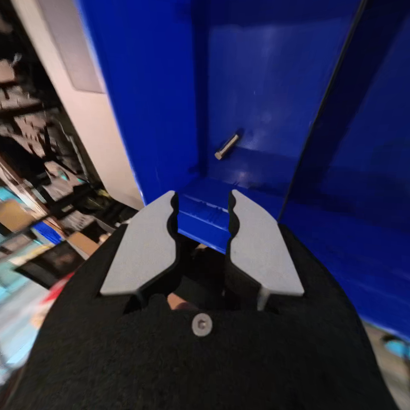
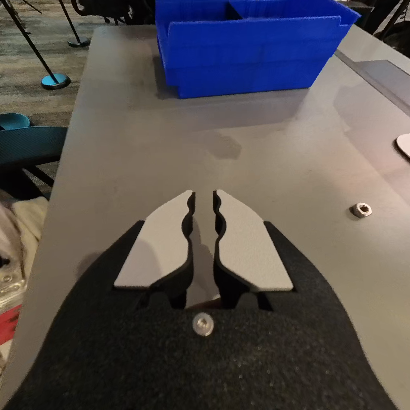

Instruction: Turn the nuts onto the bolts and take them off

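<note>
In the left wrist view a silver bolt lies alone on the floor of a blue bin compartment. My left gripper is open and empty, held over the bin's near rim, short of the bolt. In the right wrist view a silver hex nut lies on the grey table, to the right of my right gripper. The right gripper's jaws stand a narrow gap apart and hold nothing, low over the table. The blue bin also shows in the right wrist view, at the far end of the table.
A blue divider wall splits the bin to the right of the bolt. A pale flat piece lies at the table's right edge. Left of the table are a dark chair, stand bases and a person's pale sleeve. The tips of one gripper are about 40 cm away from the tips of the other. Measured from the fingertips, the silver hex nut is 20 cm or so from the right gripper and 40 cm from the left.
</note>
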The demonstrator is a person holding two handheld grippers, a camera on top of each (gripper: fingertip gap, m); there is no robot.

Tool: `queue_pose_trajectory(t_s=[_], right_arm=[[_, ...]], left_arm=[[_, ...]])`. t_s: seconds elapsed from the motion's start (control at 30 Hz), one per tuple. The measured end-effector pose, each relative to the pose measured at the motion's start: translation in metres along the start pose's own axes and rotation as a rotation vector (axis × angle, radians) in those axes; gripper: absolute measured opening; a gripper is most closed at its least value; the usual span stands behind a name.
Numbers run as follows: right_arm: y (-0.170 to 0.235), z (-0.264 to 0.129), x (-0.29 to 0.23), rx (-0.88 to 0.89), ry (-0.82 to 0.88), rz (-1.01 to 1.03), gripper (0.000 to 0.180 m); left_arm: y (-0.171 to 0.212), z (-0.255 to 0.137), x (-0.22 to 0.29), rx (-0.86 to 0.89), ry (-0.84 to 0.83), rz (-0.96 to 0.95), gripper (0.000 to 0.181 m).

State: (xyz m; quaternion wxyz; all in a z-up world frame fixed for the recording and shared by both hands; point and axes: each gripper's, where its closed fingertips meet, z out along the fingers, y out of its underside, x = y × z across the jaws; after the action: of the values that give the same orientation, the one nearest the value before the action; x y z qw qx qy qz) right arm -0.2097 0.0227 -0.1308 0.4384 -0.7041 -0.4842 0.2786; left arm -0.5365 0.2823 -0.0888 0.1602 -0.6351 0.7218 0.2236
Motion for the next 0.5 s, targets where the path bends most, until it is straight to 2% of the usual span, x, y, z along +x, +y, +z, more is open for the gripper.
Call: queue_pose_trajectory(t_s=[0.2, 0.5], right_arm=[[0.005, -0.003, 0.005, -0.01, 0.007, 0.02, 0.015], [0.006, -0.005, 0.005, -0.006, -0.008, 0.043, 0.015]], left_arm=[[0.001, 0.045, -0.003, -0.105, 0.112, 0.368, 0.049], [0.006, 0.073, 0.011, -0.11, 0.198, 0.575, 0.043]])
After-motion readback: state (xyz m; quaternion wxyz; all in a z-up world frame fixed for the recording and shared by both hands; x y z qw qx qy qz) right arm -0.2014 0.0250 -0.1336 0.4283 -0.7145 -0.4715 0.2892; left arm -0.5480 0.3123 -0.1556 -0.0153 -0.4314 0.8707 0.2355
